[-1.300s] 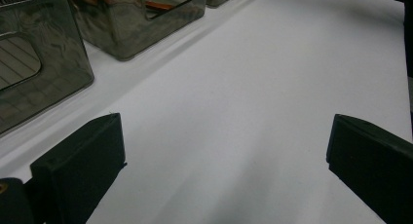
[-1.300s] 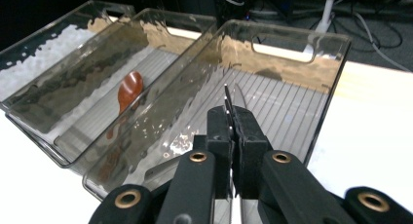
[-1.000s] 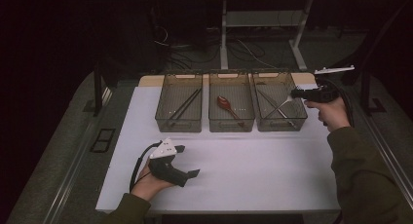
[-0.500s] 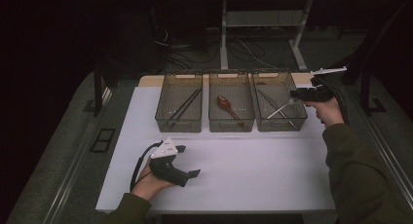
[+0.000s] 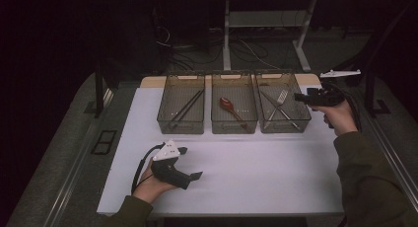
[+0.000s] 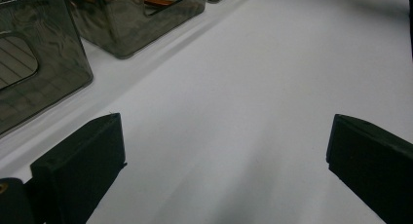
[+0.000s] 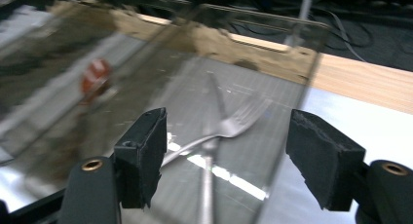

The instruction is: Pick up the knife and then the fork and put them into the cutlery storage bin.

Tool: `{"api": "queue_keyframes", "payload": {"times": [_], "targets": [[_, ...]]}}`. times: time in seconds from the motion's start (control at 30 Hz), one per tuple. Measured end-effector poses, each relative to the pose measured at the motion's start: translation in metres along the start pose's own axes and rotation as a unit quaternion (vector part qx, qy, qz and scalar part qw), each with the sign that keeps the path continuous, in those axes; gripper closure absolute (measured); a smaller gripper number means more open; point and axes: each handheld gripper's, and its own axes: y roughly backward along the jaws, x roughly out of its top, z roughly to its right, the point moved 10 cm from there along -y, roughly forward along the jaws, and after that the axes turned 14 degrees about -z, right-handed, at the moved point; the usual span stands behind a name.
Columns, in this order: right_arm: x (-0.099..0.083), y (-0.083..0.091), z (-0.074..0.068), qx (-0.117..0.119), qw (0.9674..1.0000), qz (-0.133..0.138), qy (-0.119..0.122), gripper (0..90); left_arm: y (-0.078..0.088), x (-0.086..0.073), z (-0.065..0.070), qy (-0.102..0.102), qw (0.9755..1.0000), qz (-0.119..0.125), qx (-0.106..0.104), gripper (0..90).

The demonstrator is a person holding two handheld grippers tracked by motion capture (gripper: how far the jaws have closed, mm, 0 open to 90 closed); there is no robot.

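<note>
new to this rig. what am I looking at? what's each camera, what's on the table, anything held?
No robot here: a person holds a handheld two-jaw gripper in each hand. The high view looks down from above the person's side of the table. The other two cameras ride on the grippers and look along their black jaws.

Three clear bins sit in a row: the left bin has chopsticks, the middle bin a red spoon, the right bin a fork crossed with another metal utensil.

The left gripper rests on the table, jaws open, nothing between them. The right gripper is at the right bin's edge; its jaws have just been opening and hold nothing, with the fork below in the bin.
</note>
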Motion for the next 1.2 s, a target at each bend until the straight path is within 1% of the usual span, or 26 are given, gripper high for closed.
{"api": "queue_keyframes", "payload": {"times": [0.1, 0.2, 0.3, 0.47, 0.6, 0.7, 0.73, 0.87, 0.93, 1.0, 1.03, 1.2], "targets": [[-0.002, 0.008, -0.016, 0.011, 0.9998, 0.010, 0.016, 27.3, 0.001, 0.000, -0.001, -0.001, 1.0000, -0.001, 0.003, 0.0], [-0.008, 0.014, -0.032, 0.026, 0.9991, 0.014, 0.032, 24.0, 0.002, -0.001, -0.001, -0.001, 1.0000, -0.003, 0.006, 0.0], [-0.016, 0.018, -0.048, 0.032, 0.9980, 0.021, 0.050, 20.5, 0.002, -0.001, -0.003, 0.001, 1.0000, -0.003, 0.009, 0.0], [-0.033, 0.022, -0.074, 0.041, 0.9963, 0.022, 0.071, 16.7, 0.002, -0.003, -0.004, 0.001, 0.9999, -0.007, 0.011, 0.0], [-0.047, 0.024, -0.093, 0.047, 0.9945, 0.031, 0.088, 13.5, 0.002, -0.003, -0.003, 0.002, 0.9999, -0.008, 0.012, 0.0], [-0.060, 0.024, -0.106, 0.052, 0.9938, 0.030, 0.094, 13.4, 0.002, -0.004, -0.004, 0.003, 0.9999, -0.009, 0.012, 0.0], [-0.065, 0.024, -0.109, 0.057, 0.9932, 0.031, 0.097, 13.4, 0.002, -0.004, -0.004, 0.003, 0.9999, -0.009, 0.012, 0.0], [-0.083, 0.023, -0.119, 0.063, 0.9930, 0.031, 0.095, 12.9, 0.002, -0.004, -0.003, 0.004, 0.9999, -0.009, 0.011, 0.0], [-0.091, 0.022, -0.123, 0.061, 0.9928, 0.037, 0.096, 12.9, 0.003, -0.004, -0.003, 0.004, 0.9999, -0.008, 0.011, 0.0], [-0.100, 0.022, -0.127, 0.067, 0.9926, 0.039, 0.093, 12.9, 0.003, -0.003, -0.003, 0.003, 0.9999, -0.006, 0.011, 0.0], [-0.104, 0.022, -0.130, 0.071, 0.9920, 0.042, 0.096, 12.8, 0.003, -0.003, -0.003, 0.003, 0.9999, -0.006, 0.011, 0.0], [-0.127, 0.019, -0.137, 0.079, 0.9912, 0.040, 0.098, 12.2, 0.003, -0.003, -0.003, 0.002, 0.9999, -0.005, 0.011, 0.0]]}}
